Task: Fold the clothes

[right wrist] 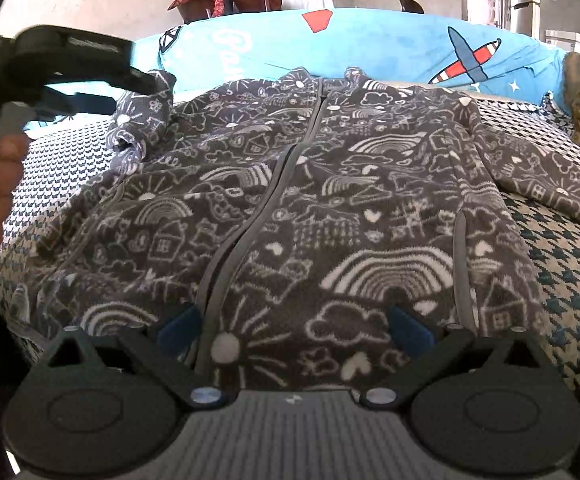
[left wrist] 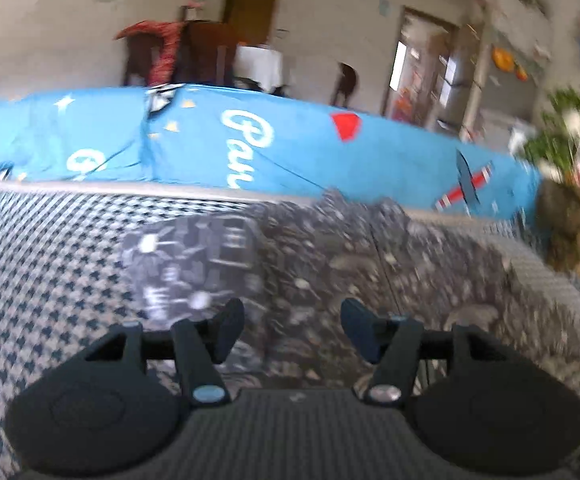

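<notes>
Lying flat, front up on the houndstooth cover (right wrist: 561, 248), the grey fleece jacket (right wrist: 290, 208) fills the right wrist view from 9 to 3 o'clock. Left gripper (left wrist: 292, 330) hovers above its sleeve, fingers spread, empty. Right gripper (right wrist: 294, 330), released too, sits at the hem at 6 o'clock.

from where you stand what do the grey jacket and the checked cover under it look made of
Jacket: looks like soft fleece, with a fuzzy matte nap blurring its white doodle print. Checked cover: seems a flat woven houndstooth cloth, matte; the fibre can't be told.
</notes>
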Demonstrator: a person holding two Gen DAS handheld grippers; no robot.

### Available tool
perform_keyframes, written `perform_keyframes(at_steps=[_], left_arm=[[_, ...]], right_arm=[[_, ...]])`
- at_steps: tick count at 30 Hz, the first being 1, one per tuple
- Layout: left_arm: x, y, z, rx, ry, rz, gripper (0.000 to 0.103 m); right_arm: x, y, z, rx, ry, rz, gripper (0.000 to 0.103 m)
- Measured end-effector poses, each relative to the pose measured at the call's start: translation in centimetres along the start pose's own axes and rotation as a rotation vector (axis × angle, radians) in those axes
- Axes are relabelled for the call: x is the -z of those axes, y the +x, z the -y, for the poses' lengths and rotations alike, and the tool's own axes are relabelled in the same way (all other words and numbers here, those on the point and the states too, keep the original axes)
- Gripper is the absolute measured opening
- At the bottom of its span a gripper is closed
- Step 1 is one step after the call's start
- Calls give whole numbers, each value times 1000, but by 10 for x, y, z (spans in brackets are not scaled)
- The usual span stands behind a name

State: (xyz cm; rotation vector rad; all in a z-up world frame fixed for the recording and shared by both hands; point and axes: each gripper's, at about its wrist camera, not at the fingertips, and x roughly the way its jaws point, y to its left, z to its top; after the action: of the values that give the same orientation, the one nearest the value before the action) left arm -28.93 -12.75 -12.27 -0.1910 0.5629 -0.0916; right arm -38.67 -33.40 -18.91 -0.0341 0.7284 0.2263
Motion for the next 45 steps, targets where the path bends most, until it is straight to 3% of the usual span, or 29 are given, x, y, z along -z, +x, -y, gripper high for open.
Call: perform_keyframes(at_steps=[9, 16, 20, 22, 26, 30, 34, 41, 45], left_arm=[[-7, 16, -54, -91, -245, -40, 66], [-3, 40, -87, -84, -416, -85, 78], [-2, 56, -92, -61, -452, -105, 79], [-2, 63, -94, -50, -469, -115, 76], [-2, 76, -97, -36, -494, -126, 52], [-11, 70, -76, -93, -382, -84, 32], [-20, 62, -30, -121, -131, -15, 29], [-3, 65, 48, 5, 239, -29, 29], [16, 61, 74, 95, 342, -68, 31]], right_arm=[[1, 0, -2, 8, -22, -3, 103], [2, 0, -3, 11, -27, -3, 103], [2, 1, -3, 11, -30, -1, 103], [2, 1, -3, 11, -33, 0, 103], [3, 1, -4, 13, -38, 3, 103], [4, 1, -4, 17, -43, 6, 103], [4, 1, -5, 21, -47, 7, 103], [5, 1, -5, 19, -49, 9, 103], [4, 1, -5, 19, -49, 8, 103]])
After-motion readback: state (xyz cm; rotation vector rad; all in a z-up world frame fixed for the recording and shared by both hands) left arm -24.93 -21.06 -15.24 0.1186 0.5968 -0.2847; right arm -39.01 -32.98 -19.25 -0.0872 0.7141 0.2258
